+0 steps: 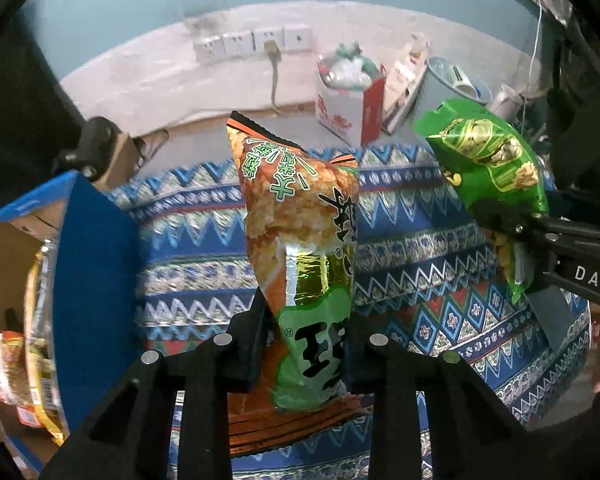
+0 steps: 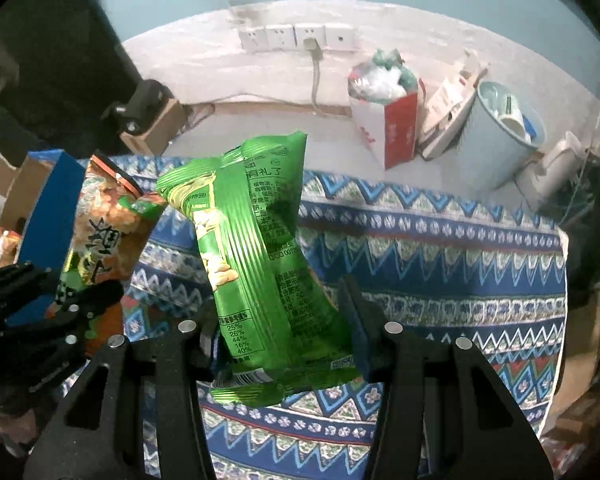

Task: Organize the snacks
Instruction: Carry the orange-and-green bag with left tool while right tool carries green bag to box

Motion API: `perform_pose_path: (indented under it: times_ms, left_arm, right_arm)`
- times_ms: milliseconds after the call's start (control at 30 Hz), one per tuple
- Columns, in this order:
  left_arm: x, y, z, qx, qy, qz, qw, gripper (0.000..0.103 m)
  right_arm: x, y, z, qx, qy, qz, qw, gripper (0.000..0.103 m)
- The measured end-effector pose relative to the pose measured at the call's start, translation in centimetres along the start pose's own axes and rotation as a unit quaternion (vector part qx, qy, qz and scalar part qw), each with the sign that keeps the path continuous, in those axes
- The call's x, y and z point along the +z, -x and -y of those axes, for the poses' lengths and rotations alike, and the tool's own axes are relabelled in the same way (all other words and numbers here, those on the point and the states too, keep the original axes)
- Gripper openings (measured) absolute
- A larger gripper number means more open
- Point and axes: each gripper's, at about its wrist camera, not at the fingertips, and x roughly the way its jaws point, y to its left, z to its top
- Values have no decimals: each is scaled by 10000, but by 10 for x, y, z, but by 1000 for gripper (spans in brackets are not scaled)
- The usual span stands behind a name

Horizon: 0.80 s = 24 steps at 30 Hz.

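Note:
My left gripper (image 1: pixel 306 320) is shut on an orange snack bag (image 1: pixel 296 216) with a green bottom and holds it upright above the patterned cloth. My right gripper (image 2: pixel 284 308) is shut on a green snack bag (image 2: pixel 260 232), also held upright. The green bag shows at the right of the left wrist view (image 1: pixel 496 168). The orange bag shows at the left of the right wrist view (image 2: pixel 108 224). A blue cardboard box (image 1: pixel 88 280) stands at the left with other snack packs (image 1: pixel 40 320) inside it.
A blue patterned cloth (image 2: pixel 440 248) covers the table. Beyond its far edge stand a red and white carton of rubbish (image 2: pixel 384 112), a pale blue bin (image 2: pixel 500 136) and a wall socket strip (image 2: pixel 296 36). A small cardboard box (image 2: pixel 156 128) sits at the back left.

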Motion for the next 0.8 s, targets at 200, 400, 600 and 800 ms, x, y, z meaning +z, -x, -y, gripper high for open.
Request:
perform_pose_path:
  times_ms: [200, 400, 600, 800]
  left_arm:
    - [5, 22, -21, 158, 111, 274, 9994, 30]
    - [3, 47, -41, 325, 182, 552, 9978, 30]
    - [-3, 67, -61, 366, 325, 716, 9962, 30]
    - [-10, 85, -81, 426, 450, 873, 9943, 30]
  right_arm:
    - [13, 14, -17, 73, 100, 254, 9996, 48]
    - [25, 22, -35, 161, 180, 420, 9988, 48]
    - [34, 28, -62, 295, 357, 517, 9976, 48]
    - [41, 31, -93, 425, 519, 571, 9961, 48]
